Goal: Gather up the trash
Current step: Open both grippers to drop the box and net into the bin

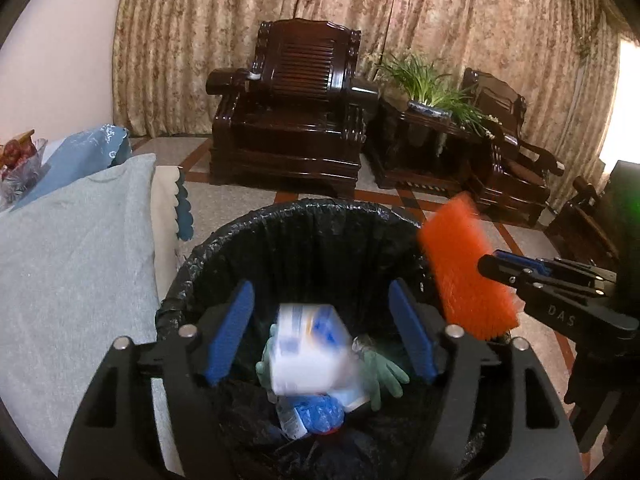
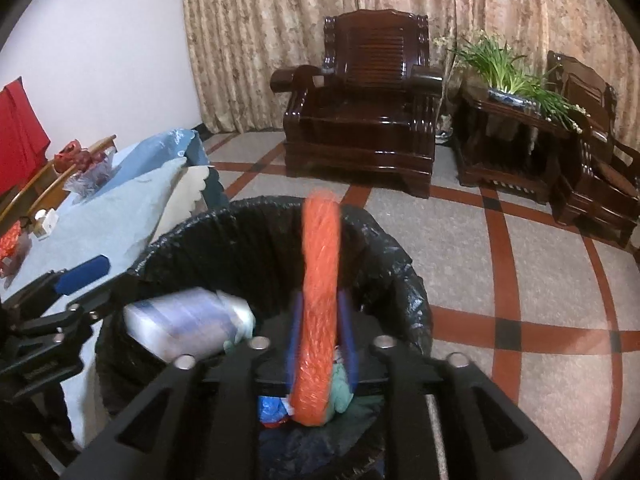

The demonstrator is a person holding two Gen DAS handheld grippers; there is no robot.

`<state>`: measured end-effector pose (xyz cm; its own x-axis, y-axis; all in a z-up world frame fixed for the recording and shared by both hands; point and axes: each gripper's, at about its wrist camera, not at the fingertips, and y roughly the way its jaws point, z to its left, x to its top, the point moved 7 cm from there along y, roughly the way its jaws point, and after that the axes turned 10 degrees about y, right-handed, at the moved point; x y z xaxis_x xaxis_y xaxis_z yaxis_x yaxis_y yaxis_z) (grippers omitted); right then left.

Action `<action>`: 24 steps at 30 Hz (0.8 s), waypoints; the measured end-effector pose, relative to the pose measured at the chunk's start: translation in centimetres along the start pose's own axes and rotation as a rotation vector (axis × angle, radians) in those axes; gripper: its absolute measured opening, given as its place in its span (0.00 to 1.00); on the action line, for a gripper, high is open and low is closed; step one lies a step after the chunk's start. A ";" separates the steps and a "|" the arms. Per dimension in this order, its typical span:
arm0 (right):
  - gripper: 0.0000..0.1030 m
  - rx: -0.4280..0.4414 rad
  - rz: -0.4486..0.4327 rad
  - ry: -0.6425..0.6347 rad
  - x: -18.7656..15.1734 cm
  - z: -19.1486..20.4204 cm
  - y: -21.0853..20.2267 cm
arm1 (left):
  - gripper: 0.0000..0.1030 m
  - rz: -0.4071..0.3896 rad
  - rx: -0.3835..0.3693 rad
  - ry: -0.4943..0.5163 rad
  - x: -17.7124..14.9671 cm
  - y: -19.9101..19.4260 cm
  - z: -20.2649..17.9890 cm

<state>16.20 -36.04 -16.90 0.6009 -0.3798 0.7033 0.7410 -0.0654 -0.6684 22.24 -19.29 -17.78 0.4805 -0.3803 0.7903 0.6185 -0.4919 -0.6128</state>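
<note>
A bin lined with a black bag [image 1: 224, 240] [image 2: 380, 240] stands on the floor beside the table. My left gripper [image 1: 320, 336] is open above the bin. A blurred white and blue package [image 1: 312, 352] [image 2: 184, 324] is between and below its blue pads, apart from them, over the bin. Green gloves [image 1: 386, 368] and blue wrappers [image 1: 320, 412] lie inside the bin. My right gripper [image 2: 320, 340] is shut on an orange net-like packet [image 2: 320, 300] [image 1: 464, 264], holding it upright over the bin's right side.
A table with a light blue cloth [image 1: 72, 264] [image 2: 100, 220] is left of the bin, with a fruit bowl [image 1: 20, 160]. Dark wooden armchairs [image 1: 292, 120] [image 2: 368, 112], a side table with a plant [image 1: 432, 92] and curtains stand behind.
</note>
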 end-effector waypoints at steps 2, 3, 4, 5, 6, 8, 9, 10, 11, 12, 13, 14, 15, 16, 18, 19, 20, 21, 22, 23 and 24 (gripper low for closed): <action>0.44 -0.001 -0.008 0.002 0.0 -0.1 -0.3 | 0.72 0.001 0.001 -0.001 -0.1 -0.3 0.3; 0.58 -0.001 -0.012 0.003 0.0 -0.1 -0.4 | 0.75 -0.001 0.003 0.000 0.1 -0.3 0.2; 0.66 0.001 -0.018 0.006 0.1 0.0 -0.7 | 0.78 -0.003 0.009 -0.002 0.0 -0.5 0.4; 0.77 0.004 -0.027 0.012 0.2 0.0 -1.0 | 0.80 -0.003 0.016 -0.005 0.0 -0.8 0.7; 0.82 0.008 -0.033 0.016 0.3 0.1 -1.2 | 0.85 -0.005 0.023 -0.009 -0.1 -1.2 0.9; 0.89 0.025 -0.046 0.021 0.6 0.5 -1.9 | 0.88 -0.010 0.039 -0.020 -0.1 -2.2 1.5; 0.92 0.033 -0.052 0.020 0.7 0.6 -2.2 | 0.89 -0.011 0.043 -0.025 0.0 -2.7 1.8; 0.93 0.043 -0.059 0.018 0.9 1.0 -2.6 | 0.91 -0.010 0.049 -0.031 -0.1 -3.3 2.1; 0.94 0.052 -0.064 0.016 1.0 1.3 -2.9 | 0.92 -0.009 0.056 -0.039 -0.1 -3.9 2.4; 0.94 0.065 -0.067 0.013 1.2 1.7 -3.2 | 0.92 -0.010 0.063 -0.047 -0.2 -4.6 2.8; 0.94 0.080 -0.071 0.005 1.3 2.3 -3.7 | 0.92 -0.013 0.070 -0.053 -0.3 -5.3 3.1; 0.94 0.087 -0.073 0.001 1.5 2.5 -3.9 | 0.92 -0.016 0.079 -0.058 -0.3 -6.0 3.4; 0.94 0.098 -0.077 -0.007 1.6 3.1 -4.3 | 0.93 -0.018 0.091 -0.062 -0.5 -6.7 3.6; 0.94 0.109 -0.078 -0.014 1.6 3.6 -4.8 | 0.93 -0.021 0.101 -0.065 -0.4 -7.4 3.9; 0.94 0.129 -0.081 -0.020 1.6 4.6 -5.6 | 0.93 -0.030 0.121 -0.071 -0.4 -8.8 4.3; 0.94 0.138 -0.085 -0.022 1.6 5.1 -6.1 | 0.93 -0.035 0.128 -0.074 -0.3 -9.5 4.5; 0.94 0.145 -0.087 -0.025 1.5 5.5 -6.4 | 0.93 -0.041 0.137 -0.075 -0.3 -10.3 4.6; 0.94 0.154 -0.089 -0.029 1.6 6.0 -6.9 | 0.94 -0.044 0.145 -0.074 -0.2 -10.8 4.7; 0.94 0.163 -0.090 -0.035 1.6 6.5 -7.3 | 0.94 -0.048 0.156 -0.074 -0.1 -11.5 4.8; 0.94 0.169 -0.092 -0.039 1.6 6.8 -7.6 | 0.94 -0.053 0.163 -0.075 0.0 -12.2 4.9; 0.94 0.178 -0.094 -0.044 1.6 7.3 -8.1 | 0.94 -0.057 0.167 -0.077 0.1 -12.7 4.9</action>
<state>13.31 -29.39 -8.58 0.5362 -0.3387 0.7731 0.8333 0.0666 -0.5488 17.50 -9.26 -9.90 0.4837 -0.2914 0.8253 0.7379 -0.3713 -0.5636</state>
